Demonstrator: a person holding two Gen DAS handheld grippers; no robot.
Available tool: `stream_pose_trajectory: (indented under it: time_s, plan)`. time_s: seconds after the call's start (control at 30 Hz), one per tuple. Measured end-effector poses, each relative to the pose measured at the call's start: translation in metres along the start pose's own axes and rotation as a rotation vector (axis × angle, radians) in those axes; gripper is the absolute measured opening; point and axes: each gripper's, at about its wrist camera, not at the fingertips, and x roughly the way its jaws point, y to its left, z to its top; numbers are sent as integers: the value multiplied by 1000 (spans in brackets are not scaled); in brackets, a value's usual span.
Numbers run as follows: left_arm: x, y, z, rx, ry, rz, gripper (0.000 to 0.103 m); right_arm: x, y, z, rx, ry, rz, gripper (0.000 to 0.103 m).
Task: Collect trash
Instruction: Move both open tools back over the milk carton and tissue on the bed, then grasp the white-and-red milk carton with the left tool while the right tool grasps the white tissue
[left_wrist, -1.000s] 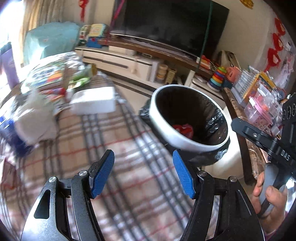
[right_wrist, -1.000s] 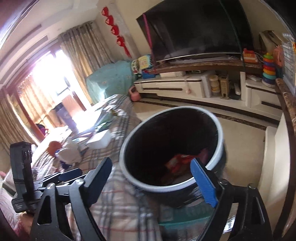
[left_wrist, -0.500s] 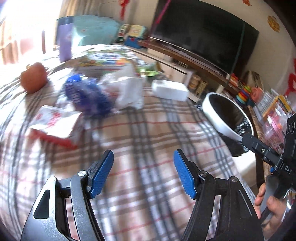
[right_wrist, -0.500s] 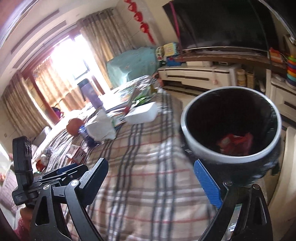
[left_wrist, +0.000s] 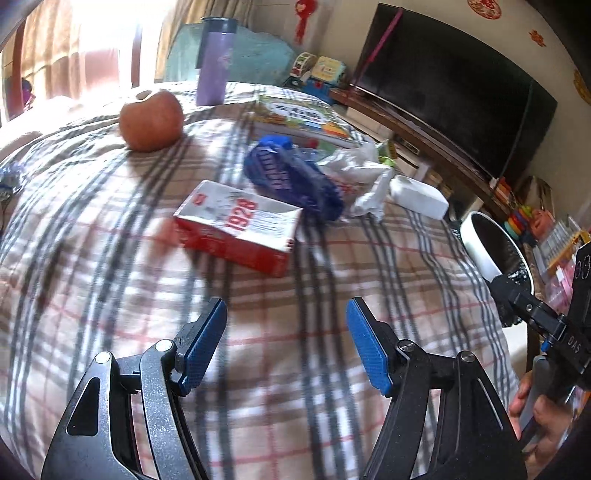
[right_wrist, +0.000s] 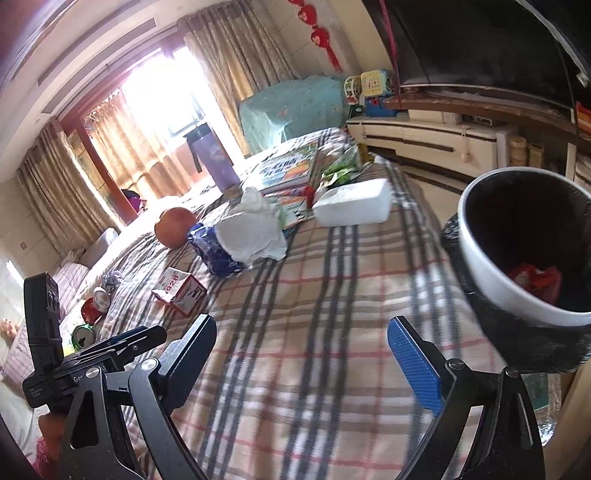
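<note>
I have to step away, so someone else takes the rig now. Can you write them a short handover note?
Left gripper: open, empty, over the plaid cloth.
Right gripper: open, empty, beside the trash bin.
Done: a red wrapper lies in the bin.
Left on the cloth: red-and-white box, blue wrapper, crumpled white tissue, white foam block, green wrapper.
The apple and purple bottle are probably not trash.

A soft woven plaid cloth (left_wrist: 332, 280) carries a glossy cardboard box (left_wrist: 240, 225), crumpled paper tissue (right_wrist: 255, 229) and a matt foam block (right_wrist: 354, 203).
</note>
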Motion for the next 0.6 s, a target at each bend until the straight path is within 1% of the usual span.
stream_pose_trajectory:
  time_s: [0.1, 0.33, 0.4, 0.6]
  plan:
    - [0, 8, 0, -8, 5, 11, 72, 10, 7, -1, -8, 16, 7, 95]
    - [3, 22, 4, -24, 10, 33, 74, 26, 19, 5, -11, 32, 35, 95]
    - [4, 23, 8, -21, 10, 37, 78, 30, 23, 9, -18, 31, 42, 95]
    - [11, 24, 20, 1, 7, 48, 86, 45, 33, 22, -29, 26, 66, 95]
